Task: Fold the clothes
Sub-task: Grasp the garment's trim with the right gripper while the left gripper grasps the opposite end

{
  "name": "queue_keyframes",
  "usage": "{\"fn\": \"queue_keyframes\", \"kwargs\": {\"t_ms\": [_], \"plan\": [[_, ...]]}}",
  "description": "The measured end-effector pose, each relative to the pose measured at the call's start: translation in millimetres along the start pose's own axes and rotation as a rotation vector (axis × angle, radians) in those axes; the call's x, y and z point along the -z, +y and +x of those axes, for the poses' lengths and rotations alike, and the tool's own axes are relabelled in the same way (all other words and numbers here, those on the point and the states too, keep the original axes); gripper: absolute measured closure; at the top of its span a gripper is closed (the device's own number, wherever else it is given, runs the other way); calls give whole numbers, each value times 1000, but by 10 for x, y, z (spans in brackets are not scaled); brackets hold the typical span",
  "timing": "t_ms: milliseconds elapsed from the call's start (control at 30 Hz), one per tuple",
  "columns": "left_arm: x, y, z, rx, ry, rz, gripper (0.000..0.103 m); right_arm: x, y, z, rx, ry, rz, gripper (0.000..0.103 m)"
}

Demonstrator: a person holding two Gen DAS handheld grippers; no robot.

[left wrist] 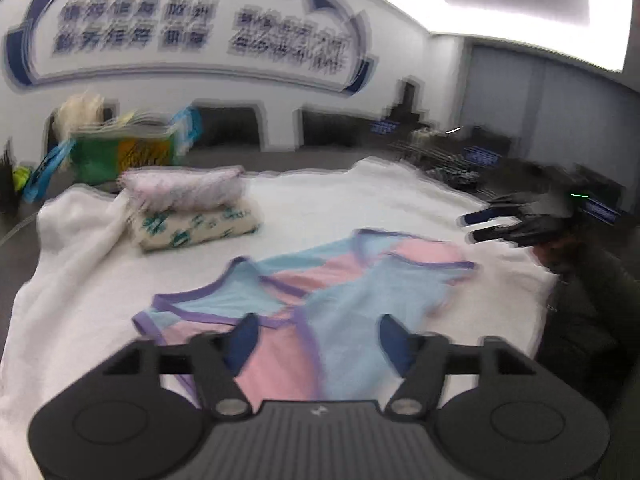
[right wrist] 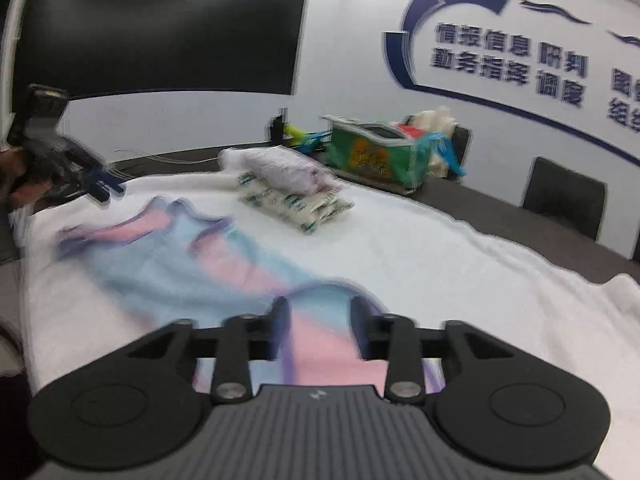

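Just above a white-covered table [left wrist: 100,272], the left gripper [left wrist: 318,342] hangs with its blue-padded jaws spread wide and nothing pinched between them; under and just beyond its tips lies a pink-and-blue garment [left wrist: 320,280] with purple trim, spread loosely on the cloth and partly doubled over itself. The right gripper [right wrist: 318,328] hovers over the opposite end of the same garment with its jaws partly apart, fabric visible in the gap but no pad seen pressing on it. Each tool also shows at the edge of the other's view, held by a dark-gloved hand [left wrist: 536,228] near the table's side.

Both frames are blurred, so whether any fingertip brushes the cloth cannot be told. The step in hand looks like taking a fresh hold for the next fold; doing it well would call for each pair of jaws to bite an edge at matching points, lift together and lay the layer flat without dragging the white cover.

Behind the garment, well apart, sits a stack of folded clothes [left wrist: 192,212], with a green bag [left wrist: 124,152] beyond it.
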State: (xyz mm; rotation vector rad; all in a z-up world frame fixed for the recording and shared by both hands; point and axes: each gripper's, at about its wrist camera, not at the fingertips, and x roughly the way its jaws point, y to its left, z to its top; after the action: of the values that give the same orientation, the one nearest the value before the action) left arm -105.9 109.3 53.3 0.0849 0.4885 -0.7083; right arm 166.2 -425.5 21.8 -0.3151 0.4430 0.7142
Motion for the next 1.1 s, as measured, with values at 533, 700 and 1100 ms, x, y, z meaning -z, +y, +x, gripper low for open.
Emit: {"fn": "queue_keyframes", "kwargs": {"t_ms": [533,700,1100], "plan": [[328,205,88,37,157,82,94,500,-128,105,27,86,130,92],[213,809,-149,27,9,-267,92,492,-118,128,37,101,120,92],[491,434,-514,12,-105,-252,25,466,-181,-18,36,67,149,91]]}}
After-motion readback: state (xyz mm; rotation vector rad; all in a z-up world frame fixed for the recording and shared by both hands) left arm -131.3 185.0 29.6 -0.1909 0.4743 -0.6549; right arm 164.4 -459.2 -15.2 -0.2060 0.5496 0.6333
